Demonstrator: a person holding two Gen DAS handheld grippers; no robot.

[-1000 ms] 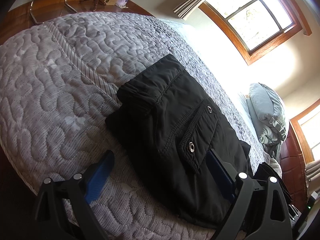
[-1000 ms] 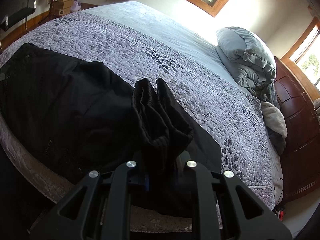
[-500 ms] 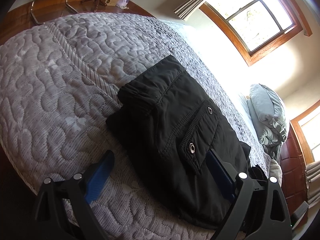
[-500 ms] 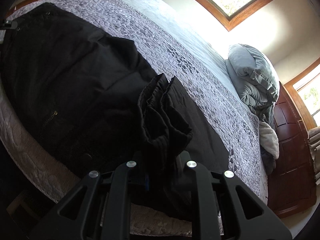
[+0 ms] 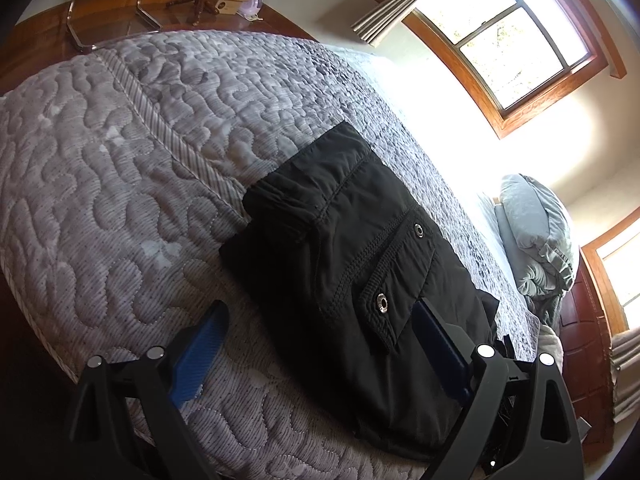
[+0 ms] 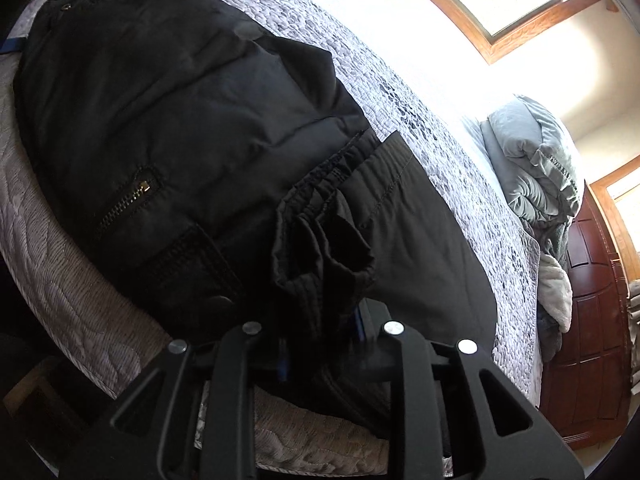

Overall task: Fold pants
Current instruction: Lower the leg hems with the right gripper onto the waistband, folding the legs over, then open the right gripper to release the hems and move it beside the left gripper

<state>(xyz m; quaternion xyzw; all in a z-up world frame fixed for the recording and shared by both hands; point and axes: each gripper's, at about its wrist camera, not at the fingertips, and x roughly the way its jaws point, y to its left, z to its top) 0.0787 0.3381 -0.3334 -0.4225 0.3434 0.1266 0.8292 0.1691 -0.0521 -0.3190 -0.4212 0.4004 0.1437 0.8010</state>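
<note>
**Now the black pants sit folded on the bed**

Here we see the black pants (image 5: 352,280) lying in the middle of the frame on the gray quilt (image 5: 120,184). Our left gripper (image 5: 320,336) is at the bottom, its blue fingers (image 5: 200,344) wide apart, one on each side of the pants' near end. Our right gripper (image 6: 320,328) is at the bottom of its own view, fingers squeezed together on a bunched bit of the pants (image 6: 324,240). A pillow (image 5: 536,232) lies at the right, under a window (image 5: 504,36).
</note>
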